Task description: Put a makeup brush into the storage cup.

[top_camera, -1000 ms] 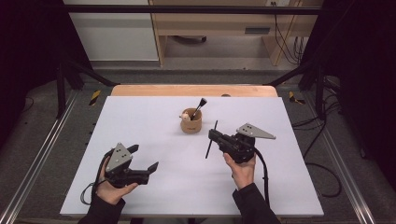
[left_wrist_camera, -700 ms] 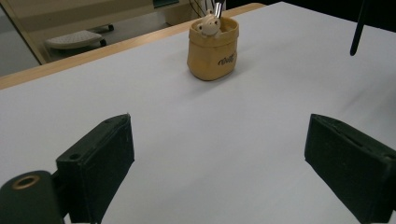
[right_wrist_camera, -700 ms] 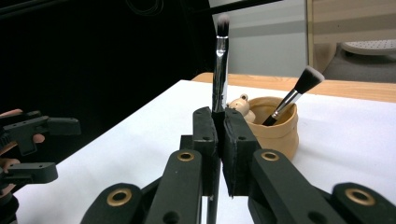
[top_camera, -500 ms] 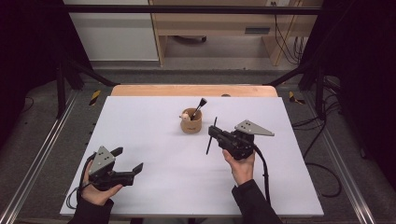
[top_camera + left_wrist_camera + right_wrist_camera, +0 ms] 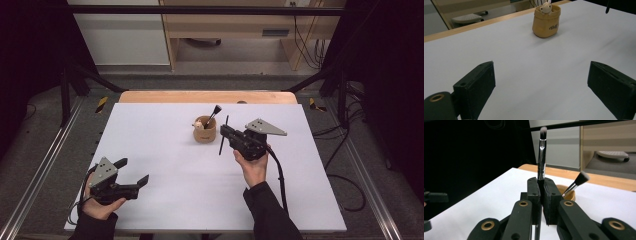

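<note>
A small tan cup (image 5: 205, 134) stands mid-table with a make-up brush (image 5: 215, 113) leaning in it and a pale little figure at its rim. My right gripper (image 5: 223, 132) hovers just right of the cup, shut on a second slim brush (image 5: 223, 136) held nearly upright. In the right gripper view that brush (image 5: 541, 157) rises from between the closed pads, bristles up, with the cup (image 5: 568, 192) behind. My left gripper (image 5: 132, 171) rests near the table's front left, open and with nothing in it. In the left gripper view the cup (image 5: 546, 23) is far ahead between its pads (image 5: 477, 85).
The white table top (image 5: 165, 150) has a wooden strip (image 5: 207, 96) along its far edge. Metal frame rails (image 5: 45, 165) run along both sides. Shelving and cables stand beyond the far edge. A cable (image 5: 277, 172) trails from the right gripper over the person's sleeve.
The left hand has slid left toward the table's front left corner. The right hand has lifted the held brush a little, closer to the cup.
</note>
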Motion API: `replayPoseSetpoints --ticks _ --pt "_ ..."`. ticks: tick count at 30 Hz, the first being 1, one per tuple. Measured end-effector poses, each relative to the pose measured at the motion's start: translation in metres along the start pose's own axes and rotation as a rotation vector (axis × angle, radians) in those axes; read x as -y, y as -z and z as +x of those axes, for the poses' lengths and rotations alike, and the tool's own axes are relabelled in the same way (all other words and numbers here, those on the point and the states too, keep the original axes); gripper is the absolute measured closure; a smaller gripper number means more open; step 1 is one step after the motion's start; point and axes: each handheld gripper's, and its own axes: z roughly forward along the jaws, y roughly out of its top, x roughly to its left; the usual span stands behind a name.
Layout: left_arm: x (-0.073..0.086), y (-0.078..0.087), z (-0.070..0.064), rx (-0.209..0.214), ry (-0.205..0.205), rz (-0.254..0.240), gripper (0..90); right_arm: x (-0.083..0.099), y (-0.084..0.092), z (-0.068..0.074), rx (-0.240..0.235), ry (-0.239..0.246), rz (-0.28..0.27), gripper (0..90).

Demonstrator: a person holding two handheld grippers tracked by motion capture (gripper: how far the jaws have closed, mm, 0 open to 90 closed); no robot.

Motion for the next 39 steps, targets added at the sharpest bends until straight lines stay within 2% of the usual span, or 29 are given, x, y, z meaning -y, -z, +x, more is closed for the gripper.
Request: replayPoseSetpoints --ticks 13,39 --pt "0.002 0.002 0.006 -0.004 0.023 -0.002 7.2 -0.024 -0.017 -0.003 0.034 0.021 -0.024 85.3" --pt "0.005 0.003 0.014 -0.016 0.039 -0.002 7.2 -0.042 -0.061 -0.016 0.106 0.032 -0.039 85.4"
